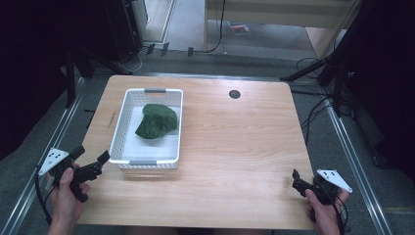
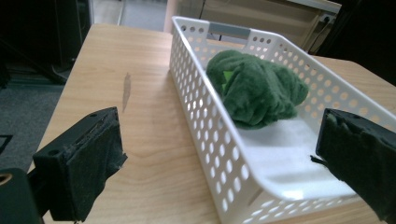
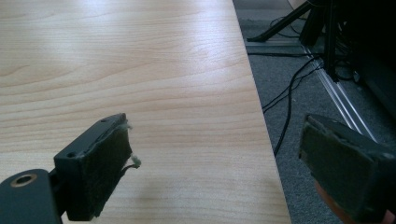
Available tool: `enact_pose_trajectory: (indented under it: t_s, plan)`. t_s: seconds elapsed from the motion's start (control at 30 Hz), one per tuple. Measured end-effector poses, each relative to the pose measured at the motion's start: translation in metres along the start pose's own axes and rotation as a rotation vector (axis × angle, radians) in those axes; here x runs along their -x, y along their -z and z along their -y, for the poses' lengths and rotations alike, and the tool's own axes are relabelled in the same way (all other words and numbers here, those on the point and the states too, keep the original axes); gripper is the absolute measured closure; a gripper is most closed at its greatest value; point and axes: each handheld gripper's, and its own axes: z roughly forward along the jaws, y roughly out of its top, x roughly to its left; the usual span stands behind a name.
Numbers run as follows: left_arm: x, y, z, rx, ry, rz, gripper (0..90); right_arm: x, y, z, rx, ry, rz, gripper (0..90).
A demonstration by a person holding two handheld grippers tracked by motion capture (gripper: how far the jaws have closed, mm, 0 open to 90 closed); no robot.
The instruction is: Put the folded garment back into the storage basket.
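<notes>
While I look down at the wooden table point(image 1: 235, 147), I see a white basket point(image 1: 119, 131) full of little holes on its left side. Inside it, toward the far end, sits a dark green cloth point(image 1: 156, 121), soft, fuzzy and all bunched up in a lump. My left gripper point(image 1: 91, 159) is just beside the basket's near corner, its 2 jaws wide apart and holding nothing. My right gripper point(image 3: 215, 163) is at the table's near right edge, also spread open and empty
</notes>
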Motion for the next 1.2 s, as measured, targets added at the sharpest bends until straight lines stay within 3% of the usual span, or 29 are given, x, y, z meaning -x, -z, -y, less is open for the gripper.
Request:
enact_pose_trajectory:
  t_s: [0.07, 0.37, 0.5, 0.8, 1.07, 1.2]
  plan:
    - [-0.003, 0.001, 0.005, -0.011, -0.021, -0.022, 1.1, 0.0, 0.0, 0.0, 0.0, 0.0, 0.0, 9.5]
    - [-0.02, 0.004, 0.024, -0.025, -0.006, -0.02, 1.1, 0.0, 0.0, 0.0, 0.0, 0.004, -0.001, 9.5]
    - [-0.026, 0.005, 0.03, -0.047, -0.029, -0.045, 1.1, 0.0, 0.0, 0.0, 0.0, 0.005, -0.002, 9.5]
    - [-0.043, 0.01, 0.041, -0.069, -0.009, -0.068, 1.1, 0.0, 0.0, 0.0, 0.001, 0.005, -0.005, 9.5]
    - [-0.046, 0.011, 0.041, -0.064, 0.012, -0.054, 1.1, 0.0, 0.0, 0.0, 0.001, -0.002, -0.002, 9.5]
    - [-0.049, 0.012, 0.042, -0.065, 0.041, -0.038, 1.1, 0.0, 0.0, 0.0, 0.0, -0.001, -0.001, 9.5]
